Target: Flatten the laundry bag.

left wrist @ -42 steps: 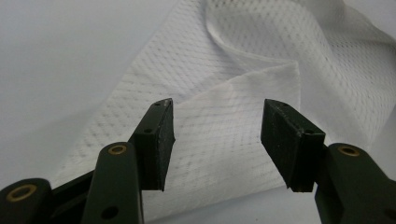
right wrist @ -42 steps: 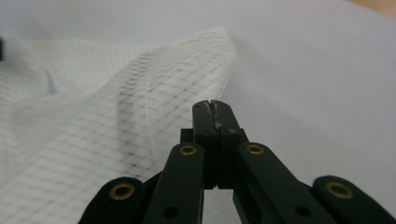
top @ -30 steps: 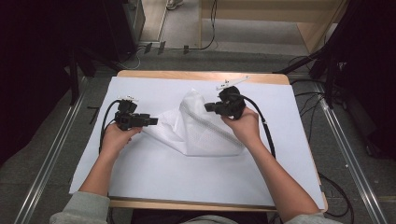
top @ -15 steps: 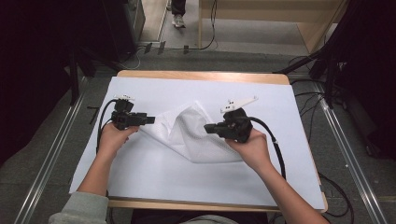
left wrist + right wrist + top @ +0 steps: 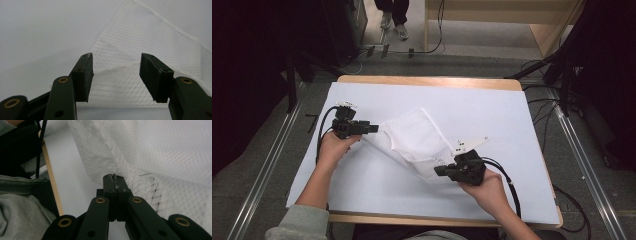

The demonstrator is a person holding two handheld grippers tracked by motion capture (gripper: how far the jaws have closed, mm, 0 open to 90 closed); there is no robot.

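Right tool drags the mesh cloth's far corner toward us

Our right tool point(image 5: 443, 171), clamped on the white mesh cloth point(image 5: 414, 140), has swung from 1 o'clock to 5 o'clock, folding it mid-desk point(image 5: 512, 115). Our left tool point(image 5: 373, 128), at 9 o'clock, stands wide around the cloth's other end without pinching it.

Left hand-held gripper point(image 5: 374, 128) jaws apart, pointing right; right hand-held gripper point(image 5: 438, 171) jaws pressed together, pointing left.
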